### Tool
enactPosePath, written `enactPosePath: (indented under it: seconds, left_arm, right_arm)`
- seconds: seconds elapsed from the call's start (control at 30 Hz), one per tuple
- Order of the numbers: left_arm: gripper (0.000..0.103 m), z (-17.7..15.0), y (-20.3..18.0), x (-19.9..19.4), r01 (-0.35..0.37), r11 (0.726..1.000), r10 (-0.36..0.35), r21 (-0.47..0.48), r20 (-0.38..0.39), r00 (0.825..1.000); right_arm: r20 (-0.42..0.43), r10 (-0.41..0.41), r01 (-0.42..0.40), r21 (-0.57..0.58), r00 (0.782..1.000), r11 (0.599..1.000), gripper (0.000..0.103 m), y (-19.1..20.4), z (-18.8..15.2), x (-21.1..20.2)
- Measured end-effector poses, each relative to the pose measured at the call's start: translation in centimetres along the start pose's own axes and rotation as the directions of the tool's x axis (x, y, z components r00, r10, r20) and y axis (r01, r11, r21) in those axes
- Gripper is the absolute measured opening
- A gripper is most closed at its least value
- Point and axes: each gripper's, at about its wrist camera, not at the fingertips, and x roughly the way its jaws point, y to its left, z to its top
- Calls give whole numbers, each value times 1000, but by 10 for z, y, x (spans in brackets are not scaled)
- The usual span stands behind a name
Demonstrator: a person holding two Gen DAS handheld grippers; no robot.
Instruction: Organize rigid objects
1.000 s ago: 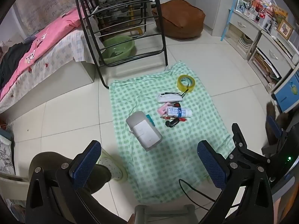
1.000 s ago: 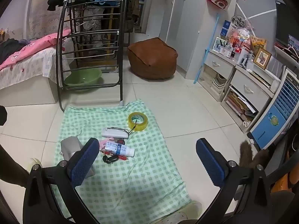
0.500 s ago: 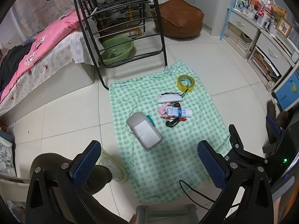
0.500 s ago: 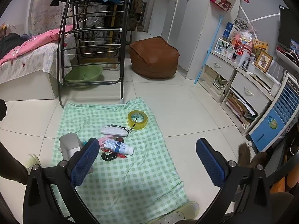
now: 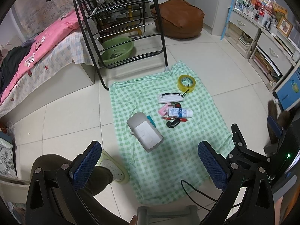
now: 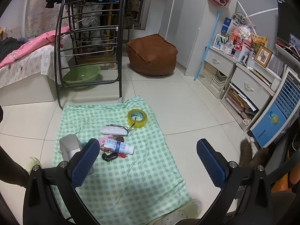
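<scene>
A green checked cloth [image 5: 168, 161] [image 6: 131, 183] lies on the tiled floor. On it are a grey-white box [image 5: 144, 131] [image 6: 68, 146], a yellow tape roll [image 5: 186, 83] [image 6: 137, 118], a white flat case with a cord [image 5: 169, 98] [image 6: 113, 130], a white bottle [image 5: 179, 112] [image 6: 118, 146], a pink card [image 5: 163, 109], a red pen [image 5: 175, 119] and black keys [image 5: 172, 124] [image 6: 108, 157]. My left gripper [image 5: 150, 165] is open and empty, high above the cloth's near end. My right gripper [image 6: 148, 161] is open and empty, high above the cloth.
A black drying rack [image 5: 120, 24] [image 6: 90, 50] stands beyond the cloth over a green basin [image 5: 117, 49]. A bed [image 5: 37, 56] is at left, a brown beanbag [image 6: 151, 56] behind, drawers [image 6: 243, 82] and a blue fan unit [image 6: 277, 116] at right. My foot [image 5: 114, 170] rests by the cloth.
Both views shifted slightly; the right gripper tilted up a little, showing more of the room. No object on the cloth moved and both grippers stayed open.
</scene>
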Motion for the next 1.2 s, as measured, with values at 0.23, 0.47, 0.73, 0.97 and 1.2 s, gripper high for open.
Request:
enactPosePath:
  seconds: [0.23,0.47,0.73,0.97,1.2]
  left_arm:
    - [103,3,2,2,7,1000,-7,-2,-6,1000]
    - [103,4,1,4,4,1000,-4,-6,-14,1000]
    - [103,4,1,7,-2,1000,2,-9,-19,1000]
    - [103,3,1,9,7,1000,-8,-13,-24,1000]
    - [103,6,7,11,14,1000,-15,-27,-34,999]
  right_arm:
    - [-26,61,-61,-1,998,998,103,0,-1,3]
    - [-61,144,-140,74,988,987,103,-7,-3,10]
    - [-55,147,-144,54,988,988,103,-6,-2,8]
    - [-56,171,-172,-18,984,985,103,7,-4,4]
    - [-55,122,-125,-49,991,991,103,12,-5,4]
